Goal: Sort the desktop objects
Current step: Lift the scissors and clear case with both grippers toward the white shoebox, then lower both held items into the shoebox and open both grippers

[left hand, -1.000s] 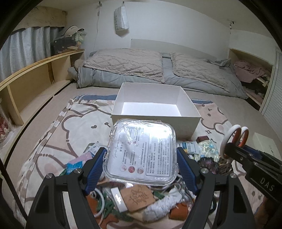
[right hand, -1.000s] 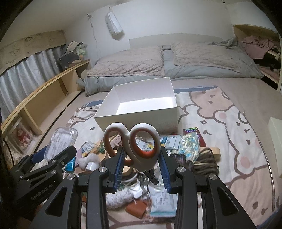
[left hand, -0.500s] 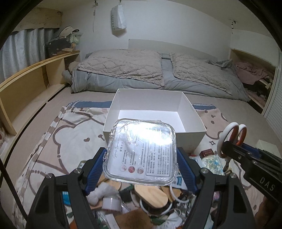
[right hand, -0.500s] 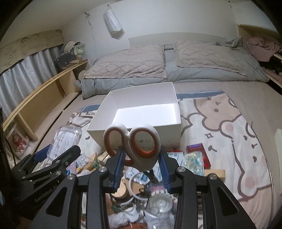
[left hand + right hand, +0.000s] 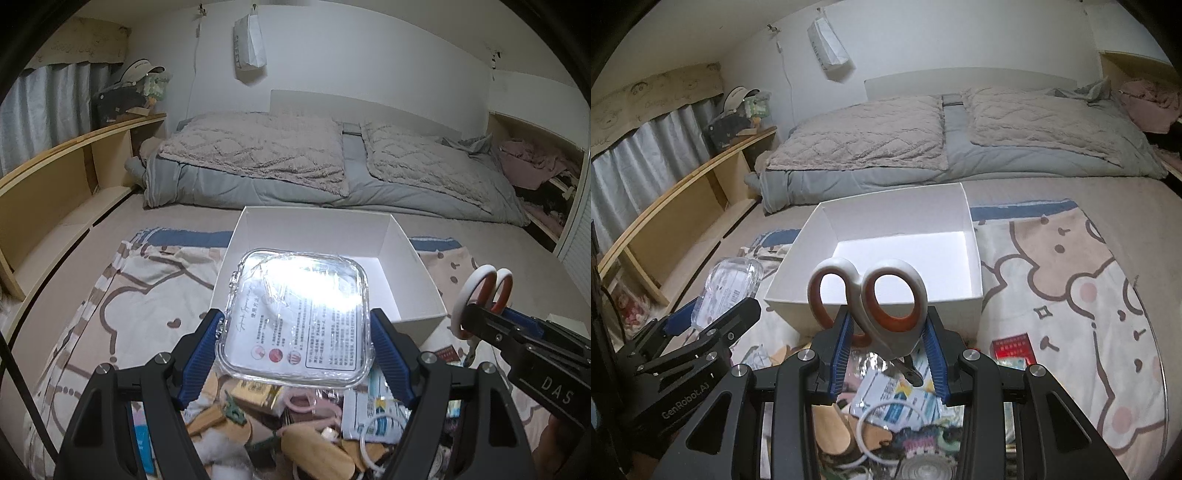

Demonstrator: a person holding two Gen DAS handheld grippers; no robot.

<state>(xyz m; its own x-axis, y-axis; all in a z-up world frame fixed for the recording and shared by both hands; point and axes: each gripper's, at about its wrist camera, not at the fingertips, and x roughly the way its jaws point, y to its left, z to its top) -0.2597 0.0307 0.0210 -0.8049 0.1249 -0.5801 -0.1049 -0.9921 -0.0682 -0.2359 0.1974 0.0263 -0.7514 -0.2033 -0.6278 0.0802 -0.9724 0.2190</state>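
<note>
white box (image 5: 413, 258) just ahead of both; left gripper (image 5: 297, 341) clamps clear case (image 5: 295, 325), right gripper (image 5: 886, 343) clamps scissors (image 5: 871, 295), handles up.

Likely a home bedroom: bed (image 5: 332, 177), curtains (image 5: 646, 147).

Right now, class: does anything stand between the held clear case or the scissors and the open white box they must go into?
Nothing visible does. The clear case in the left gripper and the scissors in the right gripper sit just short of the white box, whose inside looks bare.
</note>
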